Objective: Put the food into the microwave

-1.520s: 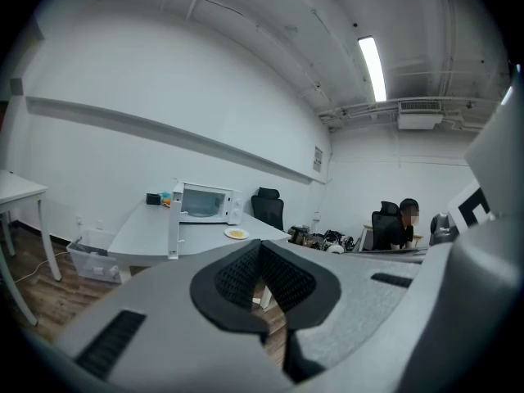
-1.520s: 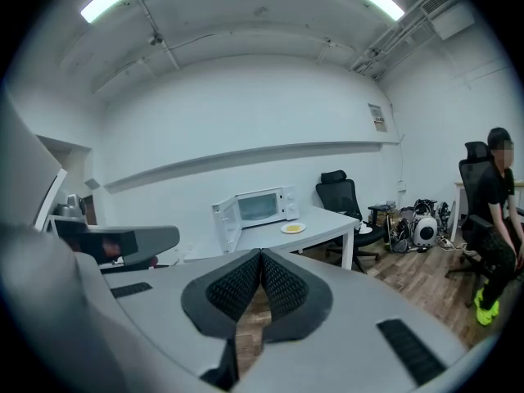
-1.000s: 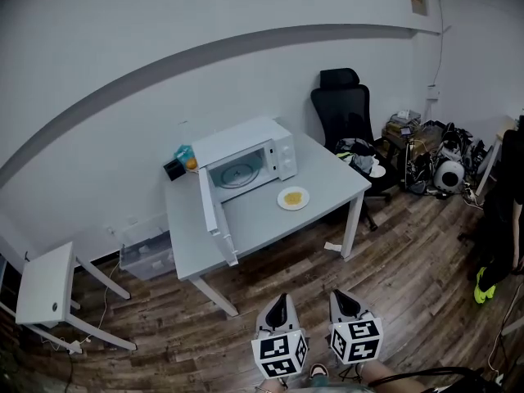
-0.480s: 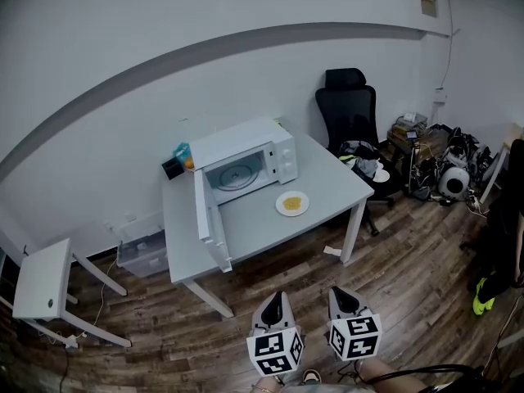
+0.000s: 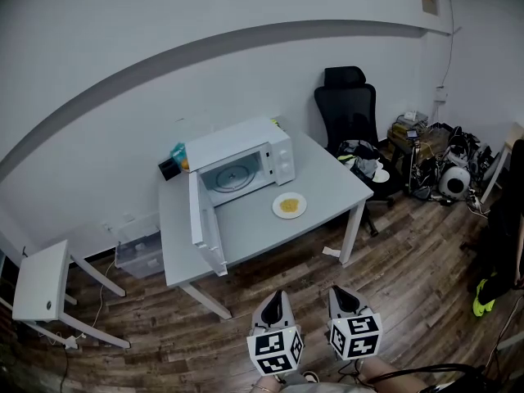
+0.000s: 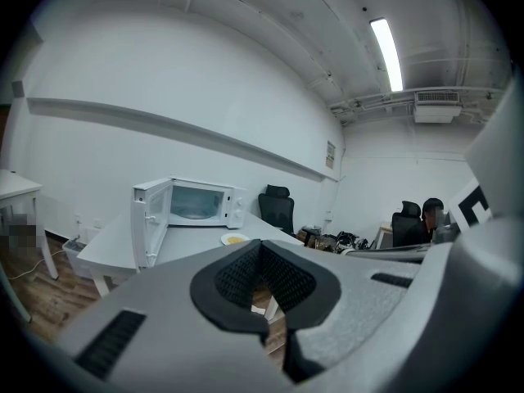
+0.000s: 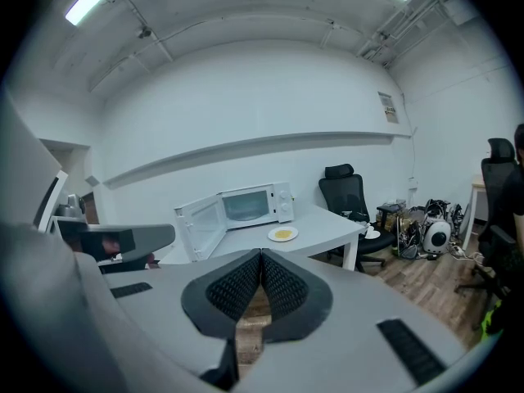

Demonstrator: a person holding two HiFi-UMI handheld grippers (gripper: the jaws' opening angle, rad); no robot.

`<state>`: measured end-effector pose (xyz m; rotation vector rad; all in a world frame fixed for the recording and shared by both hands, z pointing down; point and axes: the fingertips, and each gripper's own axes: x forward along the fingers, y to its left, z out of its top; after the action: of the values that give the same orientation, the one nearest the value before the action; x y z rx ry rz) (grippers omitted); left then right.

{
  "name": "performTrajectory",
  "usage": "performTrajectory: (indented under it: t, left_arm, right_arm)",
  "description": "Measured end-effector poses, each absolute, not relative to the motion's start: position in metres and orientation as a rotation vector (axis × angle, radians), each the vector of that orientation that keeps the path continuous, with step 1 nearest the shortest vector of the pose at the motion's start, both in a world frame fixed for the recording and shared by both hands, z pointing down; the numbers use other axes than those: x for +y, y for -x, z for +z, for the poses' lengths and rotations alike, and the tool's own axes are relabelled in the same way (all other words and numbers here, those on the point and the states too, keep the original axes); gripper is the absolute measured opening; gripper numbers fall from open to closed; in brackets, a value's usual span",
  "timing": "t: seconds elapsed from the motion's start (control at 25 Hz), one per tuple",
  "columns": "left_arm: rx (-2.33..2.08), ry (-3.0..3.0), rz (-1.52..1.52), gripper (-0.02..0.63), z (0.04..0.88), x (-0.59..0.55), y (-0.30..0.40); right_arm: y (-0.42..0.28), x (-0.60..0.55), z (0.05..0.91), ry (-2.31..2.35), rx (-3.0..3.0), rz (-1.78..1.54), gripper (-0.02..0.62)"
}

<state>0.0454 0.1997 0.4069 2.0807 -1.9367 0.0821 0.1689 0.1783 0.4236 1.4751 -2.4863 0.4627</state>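
A white microwave (image 5: 242, 157) stands at the back of a grey table (image 5: 327, 188), its door (image 5: 201, 226) swung wide open to the left, cavity empty. A white plate with yellow food (image 5: 289, 205) lies on the table just right of the open door. Both grippers hang low over the wooden floor, well short of the table: my left gripper (image 5: 276, 305) and my right gripper (image 5: 341, 300), both shut with nothing held. The microwave (image 6: 195, 203) and plate (image 6: 235, 239) show far off in the left gripper view; the right gripper view shows the microwave (image 7: 246, 205) and plate (image 7: 282, 234) too.
A black office chair (image 5: 350, 113) stands right of the table, with clutter on the floor beyond it. A clear plastic bin (image 5: 139, 246) sits under the table's left side. A small white table (image 5: 41, 283) stands at far left. Blue and orange items (image 5: 178, 155) sit behind the microwave.
The view has shifted slightly: table and microwave sit a little further left and lower in the picture. The grippers hold their place, both still shut.
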Motion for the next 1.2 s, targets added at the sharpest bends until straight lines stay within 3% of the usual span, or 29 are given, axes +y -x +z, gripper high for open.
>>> performTrajectory:
  t: [1.2]
  left_arm:
    - [-1.898,-2.098,0.111,0.002,0.424,0.068,-0.019]
  right_arm:
    - [-0.145,0.054,0.441,-1.507,-2.456,0.508,0.015]
